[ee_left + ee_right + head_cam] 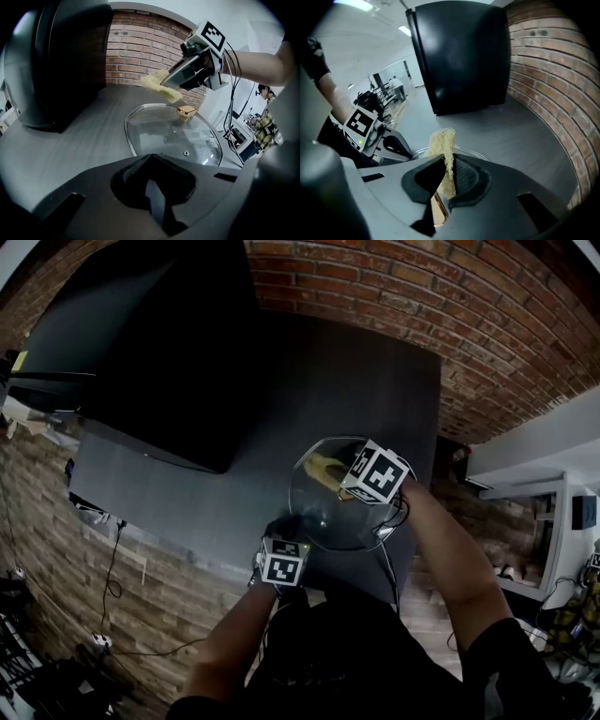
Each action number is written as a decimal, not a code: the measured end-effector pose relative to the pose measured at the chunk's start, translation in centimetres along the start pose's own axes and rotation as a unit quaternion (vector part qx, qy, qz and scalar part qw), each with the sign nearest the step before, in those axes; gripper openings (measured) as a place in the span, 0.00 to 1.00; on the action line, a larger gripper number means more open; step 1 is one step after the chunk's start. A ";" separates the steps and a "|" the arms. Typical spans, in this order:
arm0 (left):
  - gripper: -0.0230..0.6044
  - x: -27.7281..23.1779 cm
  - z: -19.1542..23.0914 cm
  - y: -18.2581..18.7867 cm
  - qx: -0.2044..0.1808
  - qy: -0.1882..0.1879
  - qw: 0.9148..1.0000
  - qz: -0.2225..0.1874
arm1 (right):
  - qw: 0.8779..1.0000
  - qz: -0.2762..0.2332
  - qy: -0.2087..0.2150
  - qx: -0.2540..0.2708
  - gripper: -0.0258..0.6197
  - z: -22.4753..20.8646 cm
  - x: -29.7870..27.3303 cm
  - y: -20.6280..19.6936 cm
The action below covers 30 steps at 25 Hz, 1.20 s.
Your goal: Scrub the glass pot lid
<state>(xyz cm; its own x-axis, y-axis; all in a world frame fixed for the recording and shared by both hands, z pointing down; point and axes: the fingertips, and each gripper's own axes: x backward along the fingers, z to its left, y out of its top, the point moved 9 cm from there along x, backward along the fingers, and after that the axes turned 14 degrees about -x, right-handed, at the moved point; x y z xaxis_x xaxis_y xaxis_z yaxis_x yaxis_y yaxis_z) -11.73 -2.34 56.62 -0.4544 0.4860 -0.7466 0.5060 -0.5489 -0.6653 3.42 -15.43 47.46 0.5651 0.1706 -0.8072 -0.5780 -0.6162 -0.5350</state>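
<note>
Glass pot lid (pixel 168 133) lies flat on grey table (pixel 70 145), knob side up, close to the table's front edge on my side.

R gripper (pixel 449 171): jaws clamped on yellow scrub pad (pixel 159 86). Pad hangs over the lid near the gold knob (pixel 186 110), not touching glass yet.

L gripper (pixel 151 161): jaws together, nothing visible btwn them. Tips sit right at the lid's near rim, so at best it's bracing the lid, not holding it.

Risks as I see them:
- Lid isn't pinned. Smooth glass on a smooth top, so a scrub stroke pulled toward me prob slides it, and the table edge is near. Worst case it goes off.
- Lid is domed, so pressing near the rim could rock or tip it, esp. on the side away from L.
- Pad is gripped by one edge w/ most of it sticking out. It may fold or pull out under pressure, then bare jaw hits glass.
- Knob is right by the pad and could snag it mid-stroke.
</note>
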 end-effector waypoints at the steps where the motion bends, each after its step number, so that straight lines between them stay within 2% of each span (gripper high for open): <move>1: 0.09 0.0 0.0 0.0 0.001 0.003 1.000 -0.002 | 1.000 0.013 0.011 0.026 0.12 0.9 -0.9 0.5; 4: 0.09 0.0 0.0 -0.2 0.007 0.006 1.000 -0.002 | 0.992 0.057 0.034 0.110 0.12 3.6 -3.5 1.4; 8: 0.09 0.0 -0.3 -0.3 0.018 0.010 1.000 0.003 | 0.972 0.093 0.048 0.212 0.12 6.2 -6.3 1.7; 15: 0.09 0.1 -0.3 -0.3 0.034 0.015 0.999 0.001 | 0.944 0.142 0.063 0.290 0.12 8.5 -9.6 1.2; 20: 0.09 0.3 -0.2 -0.3 0.038 0.016 0.999 -0.005 | 0.922 0.177 0.043 0.342 0.12 9.3 -11.3 0.8; 23: 0.09 0.2 -0.2 -0.4 0.043 0.016 0.999 -0.006 | 0.923 0.186 0.027 0.336 0.12 9.0 -11.9 1.0; 30: 0.09 0.1 -0.2 -0.5 0.047 0.017 0.999 -0.007 | 0.945 0.176 -0.009 0.277 0.12 7.6 -12.3 1.9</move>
<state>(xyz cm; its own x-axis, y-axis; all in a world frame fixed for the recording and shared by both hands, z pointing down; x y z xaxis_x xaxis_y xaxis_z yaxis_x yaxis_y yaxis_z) -11.91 -1.89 56.94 -0.4351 0.5167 -0.7373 0.4281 -0.6017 -0.6743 -9.08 -12.84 54.52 0.2732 0.0462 -0.9608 -0.9505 -0.1408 -0.2770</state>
